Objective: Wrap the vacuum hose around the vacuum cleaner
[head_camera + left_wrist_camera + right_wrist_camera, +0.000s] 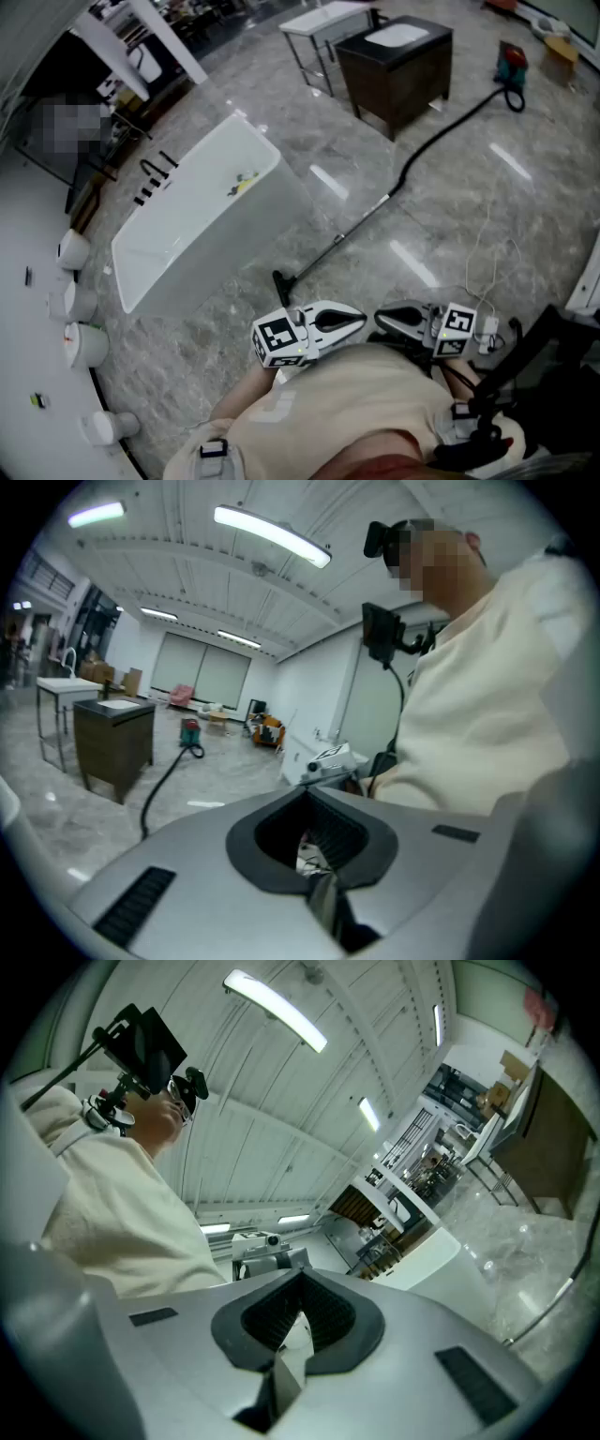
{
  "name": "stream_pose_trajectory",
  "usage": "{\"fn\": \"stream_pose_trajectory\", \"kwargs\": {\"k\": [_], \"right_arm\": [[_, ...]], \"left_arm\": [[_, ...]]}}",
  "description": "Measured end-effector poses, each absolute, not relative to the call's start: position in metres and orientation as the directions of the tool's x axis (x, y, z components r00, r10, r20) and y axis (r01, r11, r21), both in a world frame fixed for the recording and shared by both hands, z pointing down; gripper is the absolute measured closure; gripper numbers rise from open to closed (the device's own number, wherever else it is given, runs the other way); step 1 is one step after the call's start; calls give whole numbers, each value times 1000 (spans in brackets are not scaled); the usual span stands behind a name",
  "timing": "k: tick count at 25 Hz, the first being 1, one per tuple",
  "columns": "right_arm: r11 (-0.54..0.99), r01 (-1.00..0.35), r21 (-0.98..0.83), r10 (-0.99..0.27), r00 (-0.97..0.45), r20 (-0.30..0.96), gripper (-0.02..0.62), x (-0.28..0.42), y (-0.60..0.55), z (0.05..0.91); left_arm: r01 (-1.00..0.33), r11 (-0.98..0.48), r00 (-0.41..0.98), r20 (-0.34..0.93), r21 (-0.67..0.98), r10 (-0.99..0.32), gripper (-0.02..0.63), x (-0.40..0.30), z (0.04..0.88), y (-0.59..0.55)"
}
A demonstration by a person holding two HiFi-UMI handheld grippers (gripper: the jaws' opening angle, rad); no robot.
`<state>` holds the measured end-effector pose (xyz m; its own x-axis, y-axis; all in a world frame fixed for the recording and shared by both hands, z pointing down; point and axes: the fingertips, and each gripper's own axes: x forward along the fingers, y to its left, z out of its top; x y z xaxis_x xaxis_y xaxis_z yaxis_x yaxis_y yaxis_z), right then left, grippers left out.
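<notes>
**Both grippers shut and empty; hose lying loose on the floor**

The bathtub (pixel 192 220) is standing well apart from the left gripper (pixel 360 322), off beyond its cube end. The left gripper is being held close against the person's chest. Its jaws are pressing together with nothing between them, and its tip is facing the tip of the right gripper (pixel 381 319), with only a small gap between the two. The right gripper is also sitting closed on nothing, its jaws meeting.

The hose (pixel 441 136) is lying stretched out on the floor, touching neither gripper. Its nozzle end is resting on the floor ahead of the left gripper, and the black length is running away from both grippers. A dark cabinet (pixel 398 70) is standing beside that far stretch. The vacuum (pixel 512 64) is sitting at the hose's far end, well apart from the right gripper.
</notes>
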<state>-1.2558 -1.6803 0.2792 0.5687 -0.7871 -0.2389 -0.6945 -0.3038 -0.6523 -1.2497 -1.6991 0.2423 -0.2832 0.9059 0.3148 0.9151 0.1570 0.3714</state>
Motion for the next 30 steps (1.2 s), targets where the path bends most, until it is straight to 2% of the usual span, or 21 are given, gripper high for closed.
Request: {"fn": "stream_pose_trajectory", "kwargs": {"k": [2,4,11,15,19,22,25,28,30], "right_arm": [[-246,-740,-626,-792,526,-309,592,-1184,-1647,273],[-216,-762,-611,-791,504,-348,592,-1138,-1607,271],[-268,-681,-682,-741,598,-306,592,-1122,-1495,301],[-269,-678,-684,-756,588,-286,592,-1124,-1458,313],[-226,-707,-670,-810,519,-274,592,-1135,-1447,308],[-166,-742,-649,-847,444,-291,591,-1134,-1420,296],[-102,-767,-633,-844,403,-353,591,-1122,-1379,280],[-137,-806,-576,-824,416,-386,591,-1106,-1387,241],[-101,-848,-521,-887,314,-340,591,-1114,-1413,220]], "left_arm": [[971,-2,-93,386,238,918,604,-1178,248,-1674],[979,-78,-1,390,188,921,604,-1140,255,-1638],[937,-61,-77,374,344,924,604,-1117,274,-1544],[921,-69,-77,353,382,932,604,-1110,282,-1512],[925,-69,-76,360,373,930,604,-1117,284,-1489],[932,-116,-21,371,342,928,604,-1107,284,-1455],[928,-181,58,355,325,933,604,-1092,293,-1421],[931,-176,59,344,319,937,604,-1066,277,-1424],[922,-211,97,336,323,937,604,-1056,265,-1432]]}}
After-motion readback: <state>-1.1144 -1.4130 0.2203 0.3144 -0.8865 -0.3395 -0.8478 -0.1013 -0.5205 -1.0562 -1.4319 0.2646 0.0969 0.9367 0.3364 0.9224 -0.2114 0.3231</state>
